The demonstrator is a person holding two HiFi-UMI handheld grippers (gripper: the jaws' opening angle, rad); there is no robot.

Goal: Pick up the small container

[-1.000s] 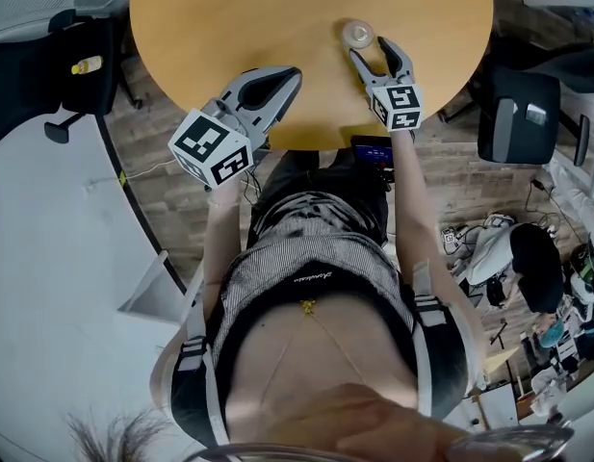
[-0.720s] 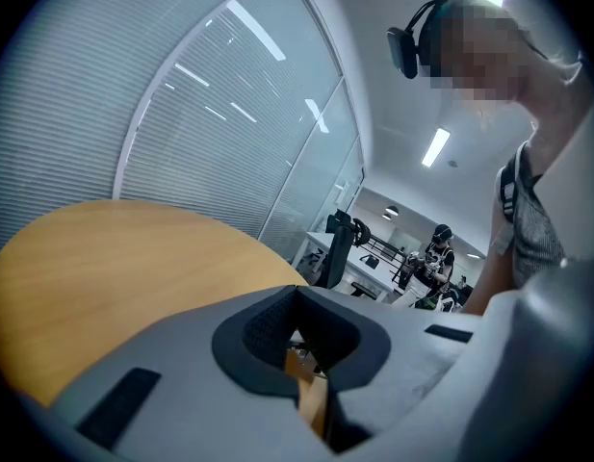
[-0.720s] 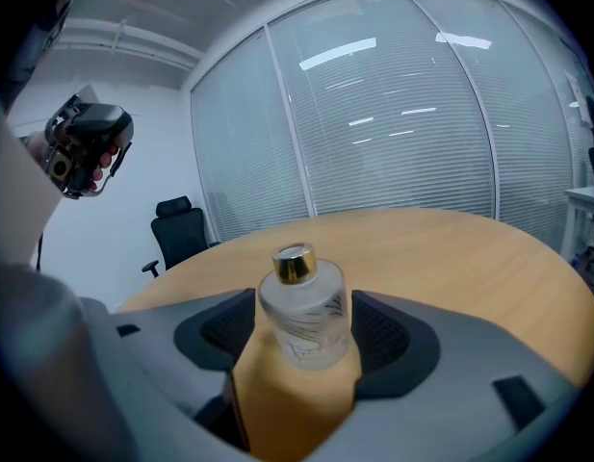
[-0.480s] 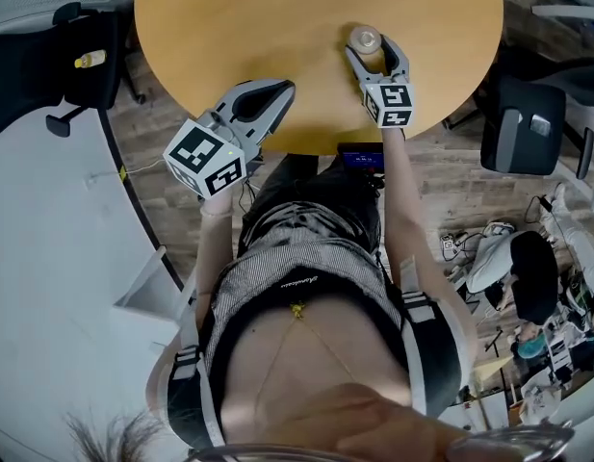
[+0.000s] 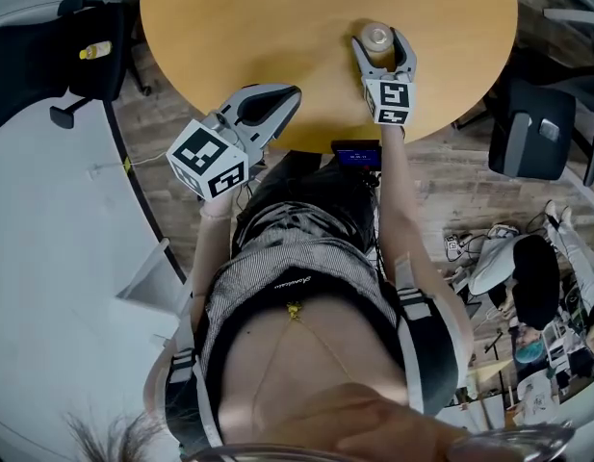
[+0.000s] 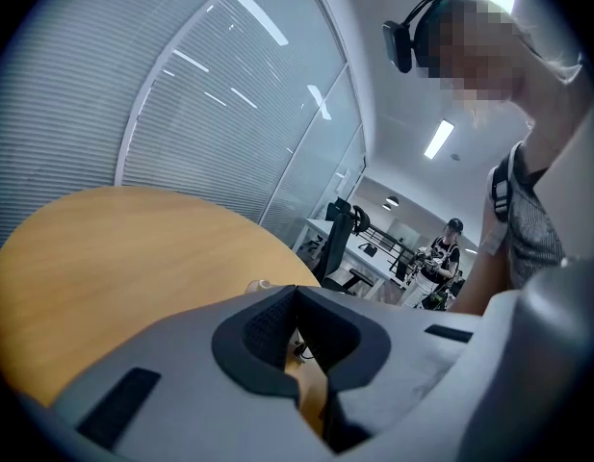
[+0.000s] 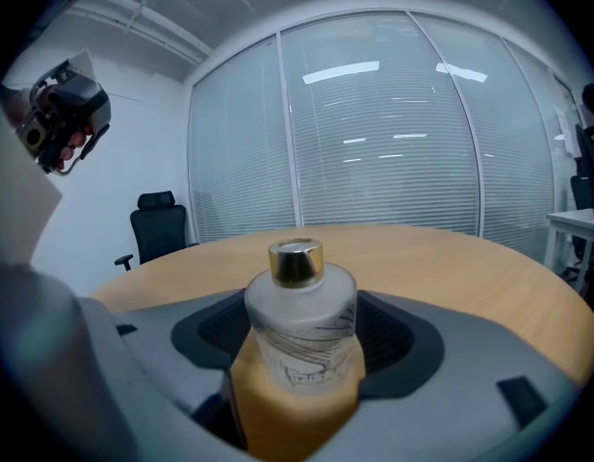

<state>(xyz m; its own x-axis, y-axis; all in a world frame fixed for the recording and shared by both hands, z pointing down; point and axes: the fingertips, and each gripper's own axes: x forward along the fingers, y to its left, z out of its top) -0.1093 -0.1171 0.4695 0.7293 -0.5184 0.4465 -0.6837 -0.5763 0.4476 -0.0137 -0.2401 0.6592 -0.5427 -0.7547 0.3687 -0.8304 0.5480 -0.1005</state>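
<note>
Compared with a second ago, the right gripper (image 5: 382,44) has slid forward across the table. The small frosted-glass bottle with the shiny gold cap (image 5: 376,36) used to sit just past its tips and is now right between the two jaws. Those jaws have just been opening and stand wide apart on either side of the bottle, not clamped on it. The bottle stands upright on the round tan wooden table (image 5: 258,27), toward the near right part of the top.

The left gripper (image 5: 290,94) is about where it was, hanging over the table's near edge with its jaws together and nothing in them.

Around it all: a black office chair (image 5: 41,61) on the left with a little yellow thing (image 5: 96,51) on it, a dark chair with a grey back (image 5: 532,128) on the right, and a small dark device with a lit blue screen (image 5: 356,152) at the table edge by the person's lap. Nothing stands between the gripper and the bottle.

The bottle is squat and round-shouldered, with a matte cloudy body and thin dark squiggly lines on it. The gripper shells are smooth grey plastic with dark ribbed pads.
</note>
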